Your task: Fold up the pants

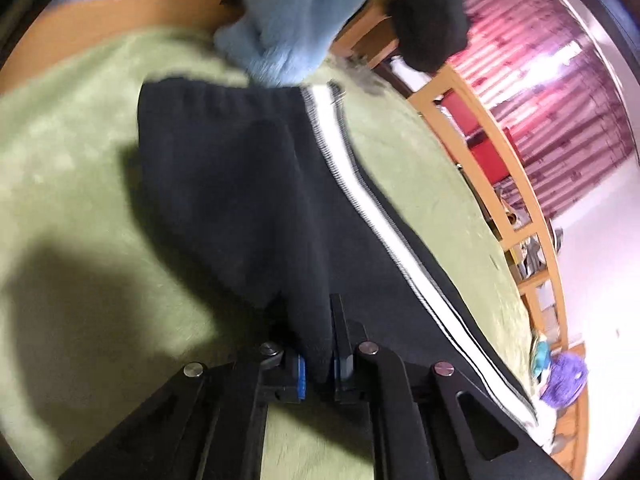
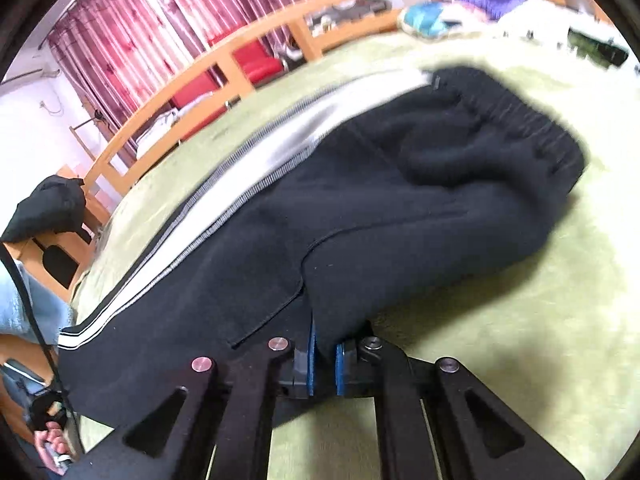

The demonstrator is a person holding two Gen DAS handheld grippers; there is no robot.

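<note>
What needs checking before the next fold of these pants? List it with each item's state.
1. Left gripper shut on the pants: ok, black cloth sits pinched between its blue pads.
2. Right gripper shut on the pants: ok, cloth pinched between its pads.
3. Both layers caught in each grip: cannot tell, the cloth hides it.
4. White stripe lying straight: ok, it runs unbroken along one edge.
5. Waistband flat: not ok, it is bunched and wrinkled.
6. Green blanket free beside the pants for the fold: ok, bare on the near side.
</note>
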